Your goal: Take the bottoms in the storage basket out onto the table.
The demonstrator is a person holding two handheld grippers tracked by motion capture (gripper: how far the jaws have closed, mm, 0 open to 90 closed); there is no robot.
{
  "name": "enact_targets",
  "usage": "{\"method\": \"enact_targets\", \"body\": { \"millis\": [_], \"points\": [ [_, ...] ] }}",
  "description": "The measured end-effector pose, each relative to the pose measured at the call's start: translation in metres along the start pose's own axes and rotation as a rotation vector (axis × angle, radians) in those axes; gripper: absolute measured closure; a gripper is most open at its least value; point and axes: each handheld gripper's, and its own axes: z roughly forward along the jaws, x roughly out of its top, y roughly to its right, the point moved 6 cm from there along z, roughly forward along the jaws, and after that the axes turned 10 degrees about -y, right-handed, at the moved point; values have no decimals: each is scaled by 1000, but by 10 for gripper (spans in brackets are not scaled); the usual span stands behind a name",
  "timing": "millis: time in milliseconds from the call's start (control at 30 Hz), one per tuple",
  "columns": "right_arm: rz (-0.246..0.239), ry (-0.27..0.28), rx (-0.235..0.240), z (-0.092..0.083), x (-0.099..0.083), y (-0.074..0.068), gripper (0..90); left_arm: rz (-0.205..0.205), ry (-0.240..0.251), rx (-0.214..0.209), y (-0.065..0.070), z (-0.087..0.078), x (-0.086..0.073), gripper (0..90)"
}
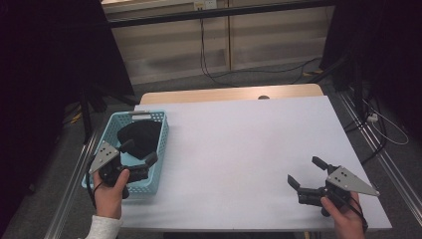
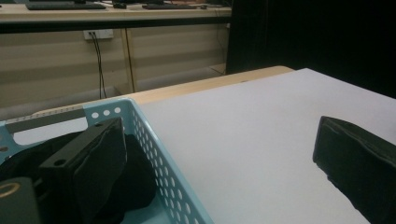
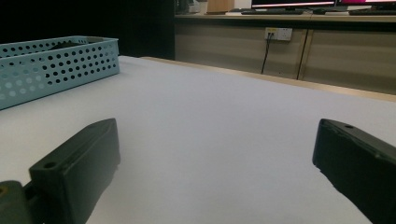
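A light blue perforated basket (image 1: 162, 142) stands at the table's left edge with a black cloth-like bundle (image 1: 141, 135) inside it. My left gripper (image 1: 139, 152) hovers open over the basket's near half, one jaw above the bundle and the other by the right wall. The left gripper view has the basket's rim (image 2: 154, 135) and the bundle (image 2: 140, 186) between its spread jaws. My right gripper (image 1: 307, 172) rests open near the table's front right corner, with nothing between its jaws. In the right gripper view the basket (image 3: 56, 65) stands far off to the left.
The white tabletop (image 1: 239, 149) stretches bare between the basket and the right gripper. A wooden strip (image 1: 229, 93) runs along its far edge. Cables (image 1: 388, 129) trail on the floor at the right, and dark equipment frames stand at both sides.
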Motion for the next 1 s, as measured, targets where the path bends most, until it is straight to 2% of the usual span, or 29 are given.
{"method": "enact_targets", "body": {
  "millis": [533,700,1000],
  "points": [
    [1,-3,9,1,0,-1,1,-7,-32,22,-25,19,17,28],
    [2,0,7,1,0,0,1,-35,-44,31,-35,25,18,28],
    [0,-3,7,1,0,0,2,-50,-79,55,-52,36,13,32]
  ]
}}
